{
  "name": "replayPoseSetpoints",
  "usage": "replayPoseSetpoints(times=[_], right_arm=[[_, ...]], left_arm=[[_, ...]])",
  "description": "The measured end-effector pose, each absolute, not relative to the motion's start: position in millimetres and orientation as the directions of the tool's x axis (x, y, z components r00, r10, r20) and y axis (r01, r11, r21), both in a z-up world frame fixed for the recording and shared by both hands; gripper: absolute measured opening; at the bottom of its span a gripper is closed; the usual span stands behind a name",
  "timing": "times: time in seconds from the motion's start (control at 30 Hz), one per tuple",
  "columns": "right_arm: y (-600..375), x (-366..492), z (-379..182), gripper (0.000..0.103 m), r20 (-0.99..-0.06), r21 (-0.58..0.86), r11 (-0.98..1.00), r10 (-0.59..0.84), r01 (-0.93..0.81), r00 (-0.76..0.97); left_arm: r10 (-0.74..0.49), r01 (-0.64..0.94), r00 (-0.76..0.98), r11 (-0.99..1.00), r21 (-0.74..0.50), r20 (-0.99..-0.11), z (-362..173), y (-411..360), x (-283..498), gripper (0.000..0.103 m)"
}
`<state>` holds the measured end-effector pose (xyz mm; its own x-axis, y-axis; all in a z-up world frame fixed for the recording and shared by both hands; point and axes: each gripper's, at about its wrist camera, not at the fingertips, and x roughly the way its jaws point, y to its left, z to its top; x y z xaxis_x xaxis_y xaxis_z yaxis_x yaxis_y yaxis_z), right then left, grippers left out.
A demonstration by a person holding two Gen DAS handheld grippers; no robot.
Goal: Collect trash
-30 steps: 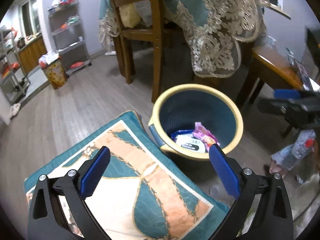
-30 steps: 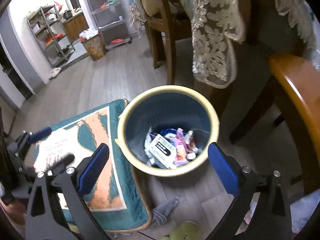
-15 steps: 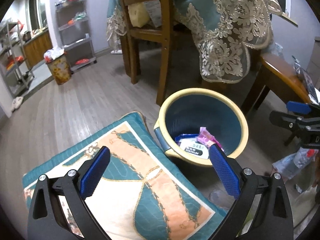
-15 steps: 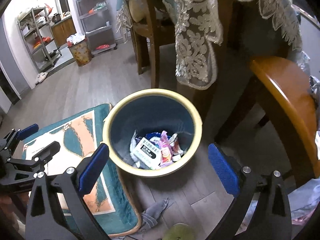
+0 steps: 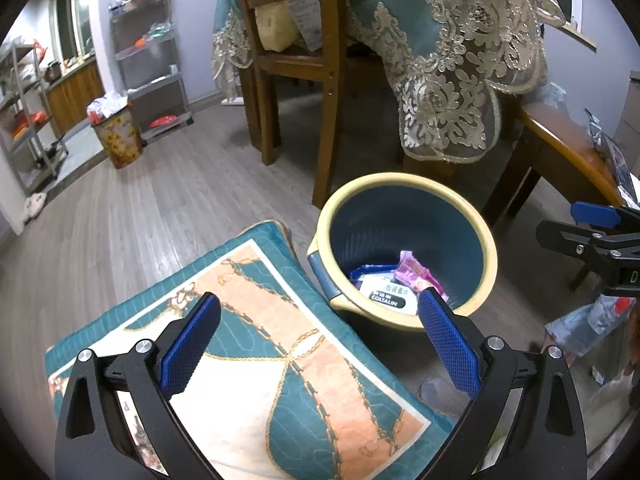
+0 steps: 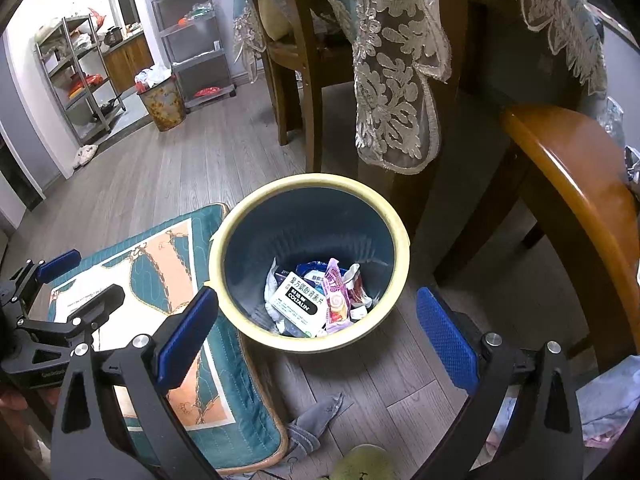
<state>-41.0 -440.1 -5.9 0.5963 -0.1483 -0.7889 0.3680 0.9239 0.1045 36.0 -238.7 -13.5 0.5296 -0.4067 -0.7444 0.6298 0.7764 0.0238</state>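
— Blue pads at the bottom of both wrist views: what are the tools doing?

— The left gripper (image 5: pixel 318 338) has its jaws spread wide with nothing between them, above a teal and peach cushion (image 5: pixel 256 344) that fills the lower left of its frame. The right gripper (image 6: pixel 318 332) is spread just as wide and also holds nothing; it hangs over the floor at the near edge of the bin.

— And the trash?

— It lies in the bottom of the wastebasket (image 6: pixel 400 232), a dark blue tub with a cream rim at the centre of the right wrist view. A white medicine box (image 6: pixel 298 303) printed COLTALIN lies on top, a pink candy wrapper (image 6: pixel 335 300) lies touching its right side, and crumpled white paper sits around both. In the left wrist view the same bin sits centre right, just beside the cushion's corner.

— Anything else low in the frame?

— A grey rag (image 6: pixel 316 420) on the wooden floor (image 6: pixel 160 168) below the bin, and something round and yellow-green at the bottom edge — too cropped to name.

— Farther back?

— A lace-edged tablecloth (image 6: pixel 394 92) hangs above the bin, a wooden chair (image 5: pixel 296 68) stands behind it, and an orange-brown curved wooden edge runs down the right. At upper left — well apart from all this — a flowered bin (image 6: pixel 162 106) stands by metal shelves (image 6: pixel 196 36).
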Motion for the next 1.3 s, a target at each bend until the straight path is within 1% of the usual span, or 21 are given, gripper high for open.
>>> replayPoseSetpoints(times=[0.37, 0.63, 1.3], right_arm=[[-440.7, -39.4, -8.7, 0.097, -0.791, 0.104, 0.927, -0.142, 0.36, 0.595], [-442.1, -38.2, -9.8, 0.097, -0.793, 0.103, 0.93, -0.138, 0.354, 0.593], [-442.2, -38.0, -8.4, 0.097, -0.791, 0.105, 0.932, -0.134, 0.347, 0.597]], left_arm=[[-0.419, 0.639, 0.506, 0.769, 0.001, -0.754, -15.8, -239.6, 35.7, 0.098], [-0.413, 0.649, 0.512, 0.76, 0.025, -0.753, -17.2, -241.6, 32.2, 0.098], [-0.409, 0.652, 0.509, 0.758, 0.029, -0.757, -18.8, -243.0, 30.9, 0.098]])
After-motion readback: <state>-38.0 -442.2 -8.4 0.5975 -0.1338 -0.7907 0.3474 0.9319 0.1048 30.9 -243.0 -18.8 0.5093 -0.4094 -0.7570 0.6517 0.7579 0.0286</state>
